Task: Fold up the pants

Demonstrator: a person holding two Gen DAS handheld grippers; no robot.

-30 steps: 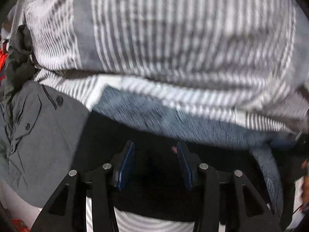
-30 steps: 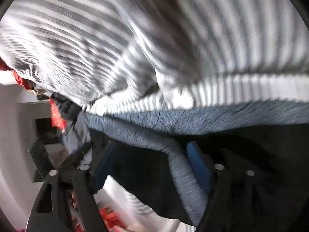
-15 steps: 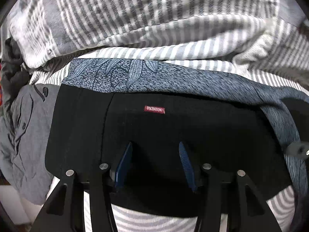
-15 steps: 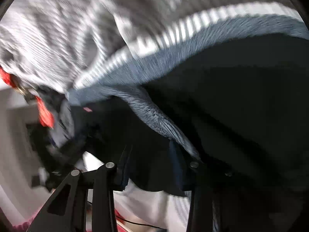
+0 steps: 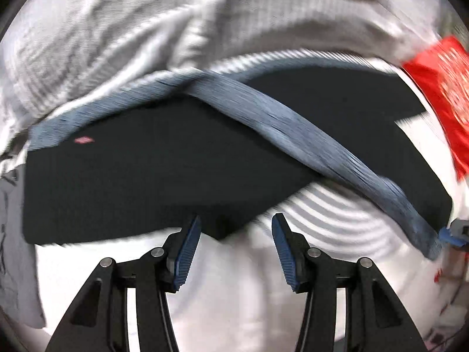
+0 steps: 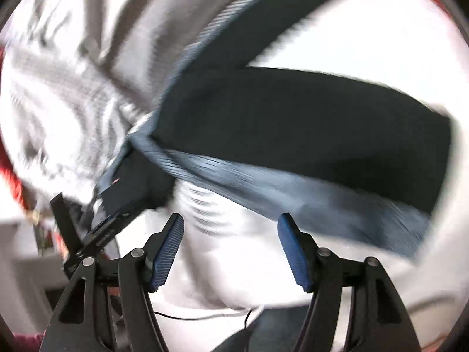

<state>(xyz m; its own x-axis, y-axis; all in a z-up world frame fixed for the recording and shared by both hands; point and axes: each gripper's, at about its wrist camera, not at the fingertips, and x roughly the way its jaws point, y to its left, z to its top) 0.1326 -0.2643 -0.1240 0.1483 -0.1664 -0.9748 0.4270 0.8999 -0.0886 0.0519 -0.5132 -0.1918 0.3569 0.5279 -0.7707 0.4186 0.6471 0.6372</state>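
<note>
Striped bedding bears black pants just beyond the empty, part-open left gripper.

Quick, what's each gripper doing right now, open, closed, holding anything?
Left gripper: open, holding nothing; the black pants edge lies just beyond its fingertips.
Right gripper: jaws opening, nothing between them, only white bedding below.

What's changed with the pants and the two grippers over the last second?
Both grippers have backed off the black pants. The left gripper now stands open over the striped sheet. The right gripper let go of the blue-grey leg and its jaws are opening. The pants still lie on the sheet, the blue-grey leg draped across.
</note>
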